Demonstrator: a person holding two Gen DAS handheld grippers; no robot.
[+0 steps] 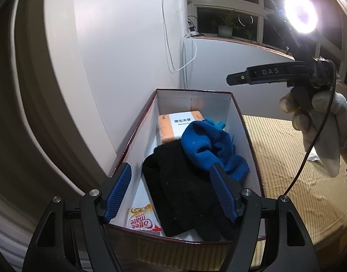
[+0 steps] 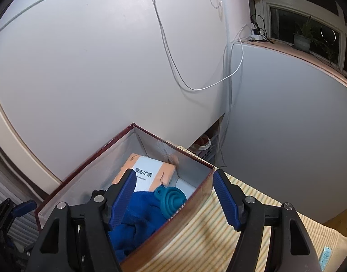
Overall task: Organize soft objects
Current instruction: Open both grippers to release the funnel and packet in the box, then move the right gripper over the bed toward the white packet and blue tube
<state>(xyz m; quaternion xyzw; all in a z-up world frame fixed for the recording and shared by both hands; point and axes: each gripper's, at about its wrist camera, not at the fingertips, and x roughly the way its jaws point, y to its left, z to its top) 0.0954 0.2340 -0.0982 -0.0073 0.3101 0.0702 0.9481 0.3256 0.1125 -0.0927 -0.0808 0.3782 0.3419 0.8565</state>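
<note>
An open box (image 1: 194,91) with a dark red rim and white inside holds an orange tissue pack (image 1: 171,124), a blue cloth (image 1: 207,149), a black cloth (image 1: 184,188) and a Coffee mate sachet (image 1: 141,223). My left gripper (image 1: 171,195) hangs open over the box's near end, with the black cloth lying below its jaws. My right gripper (image 2: 174,198) is open too and straddles the box's right wall (image 2: 189,206), above the blue cloth (image 2: 139,222) and a teal funnel (image 2: 171,199). A gloved hand (image 1: 321,122) holds the right gripper's body (image 1: 264,72).
The box stands on a striped yellow cloth (image 1: 287,158) against a white wall (image 2: 105,68). A white cable (image 2: 196,88) hangs down the wall. A bright ring light (image 1: 300,13) and a potted plant (image 1: 225,29) are by the window. A white basket (image 2: 207,151) sits in the gap behind the box.
</note>
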